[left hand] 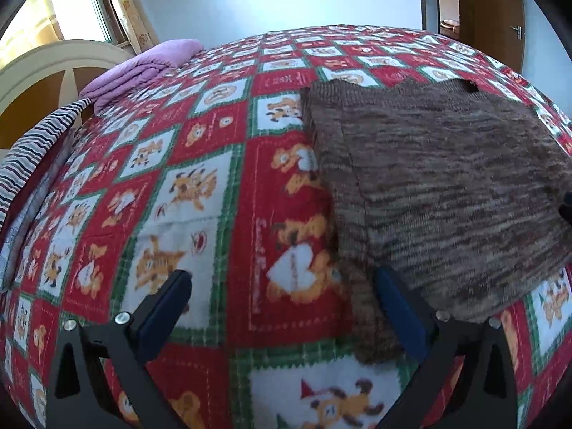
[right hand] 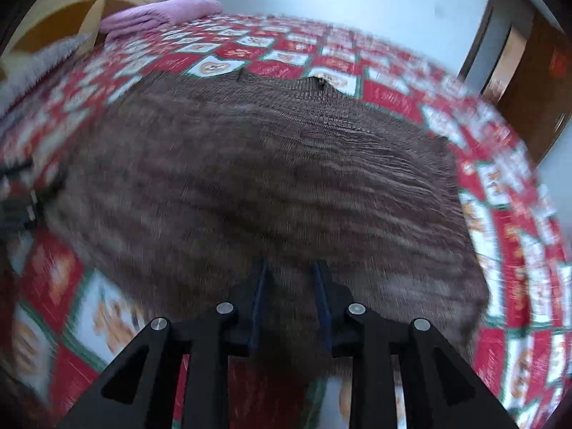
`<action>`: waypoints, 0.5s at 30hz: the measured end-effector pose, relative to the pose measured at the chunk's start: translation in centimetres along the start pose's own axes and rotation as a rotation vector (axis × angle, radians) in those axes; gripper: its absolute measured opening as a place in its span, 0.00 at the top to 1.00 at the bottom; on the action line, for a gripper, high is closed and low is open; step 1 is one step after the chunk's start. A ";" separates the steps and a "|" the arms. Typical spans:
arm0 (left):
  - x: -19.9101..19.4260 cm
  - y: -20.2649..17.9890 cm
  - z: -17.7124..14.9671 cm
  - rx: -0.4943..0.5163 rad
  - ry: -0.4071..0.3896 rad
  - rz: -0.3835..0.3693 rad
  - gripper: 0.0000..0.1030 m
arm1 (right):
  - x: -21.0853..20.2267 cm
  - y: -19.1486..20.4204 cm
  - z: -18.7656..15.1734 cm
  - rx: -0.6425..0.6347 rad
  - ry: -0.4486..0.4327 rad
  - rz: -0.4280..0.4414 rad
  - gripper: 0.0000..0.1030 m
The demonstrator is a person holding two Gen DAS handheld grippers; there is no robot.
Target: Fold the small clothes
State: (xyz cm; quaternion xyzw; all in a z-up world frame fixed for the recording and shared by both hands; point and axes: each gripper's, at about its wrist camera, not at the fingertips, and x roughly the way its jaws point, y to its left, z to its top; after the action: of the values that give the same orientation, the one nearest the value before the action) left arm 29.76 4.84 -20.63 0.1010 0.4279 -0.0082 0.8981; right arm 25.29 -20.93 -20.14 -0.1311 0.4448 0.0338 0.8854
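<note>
A brown knitted sweater (left hand: 439, 182) lies on the red, white and green cartoon bedspread (left hand: 200, 193), with one layer folded over another. My left gripper (left hand: 282, 289) is open at the sweater's near left corner; its right finger (left hand: 397, 307) rests on the sweater's lower edge strip and its left finger (left hand: 168, 304) is over the bedspread. In the blurred right wrist view the sweater (right hand: 271, 182) fills the middle. My right gripper (right hand: 290, 286) is shut on a bunched fold of the sweater's near edge.
A folded purple cloth (left hand: 143, 68) lies at the bed's far left by the headboard (left hand: 46, 68). A striped cloth (left hand: 32, 153) hangs at the left edge. A brown door (left hand: 489, 18) stands at the far right.
</note>
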 end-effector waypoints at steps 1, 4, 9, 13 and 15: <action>-0.2 -0.1 -0.2 0.007 -0.001 0.005 0.00 | -0.6 0.1 -0.7 0.003 0.001 -0.001 0.74; -0.7 -0.3 -0.6 0.017 -0.021 0.023 0.00 | -1.1 0.0 -0.1 -0.012 0.007 -0.008 0.74; -0.5 0.4 -0.5 -0.013 -0.015 -0.009 0.00 | -2.2 2.6 3.5 -0.016 -0.087 0.123 0.71; -0.2 1.2 -0.7 -0.062 0.003 -0.059 0.00 | 1.3 5.8 4.7 -0.023 -0.006 0.151 0.71; -0.2 1.2 -0.8 -0.066 0.007 -0.064 0.00 | 1.3 6.6 3.3 -0.020 -0.031 0.120 0.70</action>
State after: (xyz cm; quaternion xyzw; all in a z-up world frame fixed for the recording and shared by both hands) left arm 29.14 6.15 -20.72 0.0577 0.4342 -0.0227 0.8987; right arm 27.44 -13.82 -20.62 -0.1125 0.4377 0.0931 0.8872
